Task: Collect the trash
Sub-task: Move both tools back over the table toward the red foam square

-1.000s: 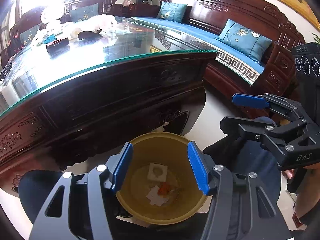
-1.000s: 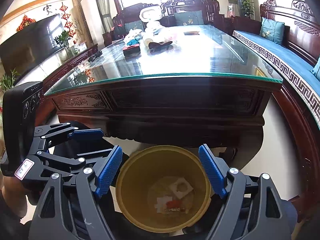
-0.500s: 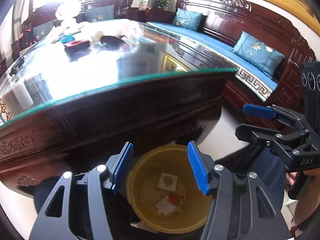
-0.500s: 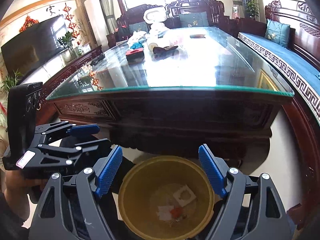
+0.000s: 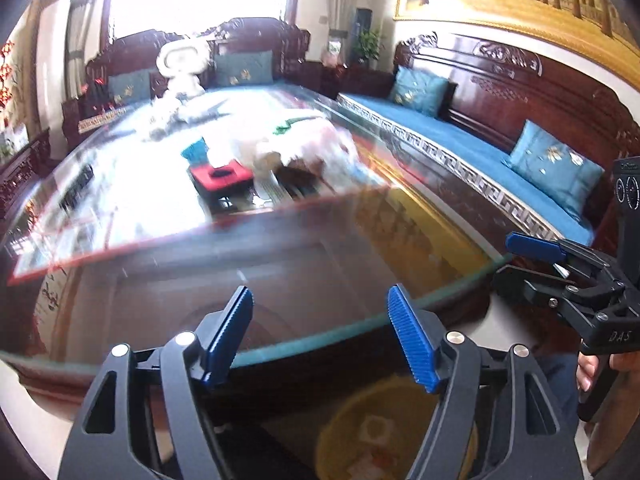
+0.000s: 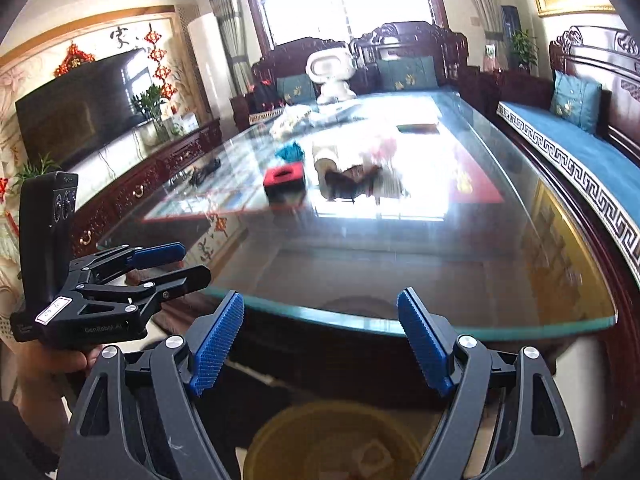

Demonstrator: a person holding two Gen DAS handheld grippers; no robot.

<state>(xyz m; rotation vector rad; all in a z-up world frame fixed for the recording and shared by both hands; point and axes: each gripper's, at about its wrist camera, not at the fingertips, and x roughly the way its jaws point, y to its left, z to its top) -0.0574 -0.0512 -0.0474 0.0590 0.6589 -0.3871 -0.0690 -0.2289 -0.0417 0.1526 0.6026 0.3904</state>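
Yellow bin [image 6: 332,440] sits on the floor below the near edge of the glass-topped table [image 6: 400,272], seen at the bottom of both wrist views. Contents: a white square piece with a round cut-out [image 5: 374,428] and a small orange-red scrap [image 5: 372,460] on pale paper at the bottom; detail blurred. Left gripper [image 5: 320,336] hangs above the bin, in front of the table edge, jaws opening, nothing between the blue pads. Right gripper [image 6: 320,340] beside it, also above the bin, jaws opening wide, likewise empty. Each gripper shows in the other's view, with a hand [image 6: 44,364] under the left one. Farther out on the table top, well back from the near edge: a red-and-black box [image 6: 285,180], a teal crumpled item [image 6: 289,152] behind it, a white and pinkish heap [image 5: 296,148], blurred, just beside the box, and a dark object [image 6: 352,178] at the heap. At the table's far end, a white round-headed device [image 6: 330,74]. Blue-cushioned sofa [image 6: 576,148] runs along the table's right side.
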